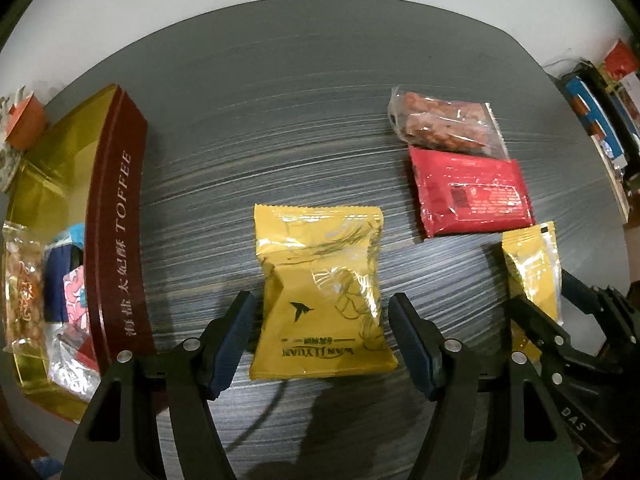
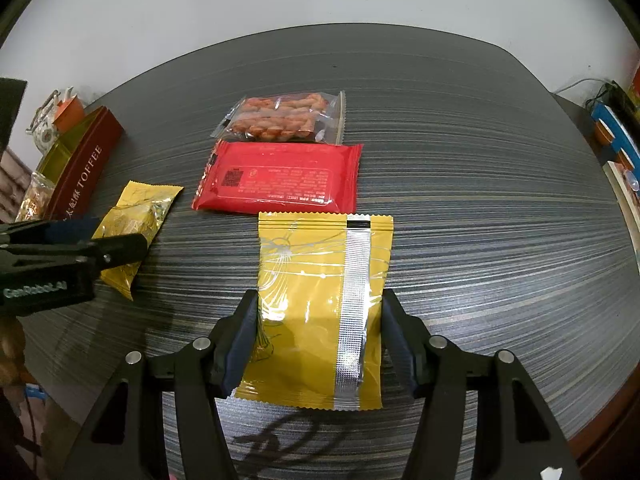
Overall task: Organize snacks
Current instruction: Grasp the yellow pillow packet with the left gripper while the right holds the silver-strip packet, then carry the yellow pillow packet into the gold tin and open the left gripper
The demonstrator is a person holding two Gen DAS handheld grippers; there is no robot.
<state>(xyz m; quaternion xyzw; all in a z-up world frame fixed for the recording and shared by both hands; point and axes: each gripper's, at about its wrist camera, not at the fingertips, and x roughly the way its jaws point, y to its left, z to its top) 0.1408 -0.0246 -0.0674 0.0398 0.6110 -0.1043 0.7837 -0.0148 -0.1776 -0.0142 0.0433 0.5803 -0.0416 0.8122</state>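
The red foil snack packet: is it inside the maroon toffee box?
No, the red foil snack packet lies on the striped table, apart from the maroon toffee box.

Home room, likely living or dining area: dark wood-grain table [image 2: 460, 128] against plain white wall; floral teapot [image 2: 44, 128] just behind table's far-left corner, books [image 2: 616, 136] off its right edge

Glossy foil packets [image 1: 320, 292]; matt, streaked table [image 1: 280, 120].

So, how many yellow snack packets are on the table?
2. One yellow packet lies between the left gripper jaws, nearer the toffee box. The other yellow packet lies between the right gripper jaws, below the red packet. More could be hidden inside the box.
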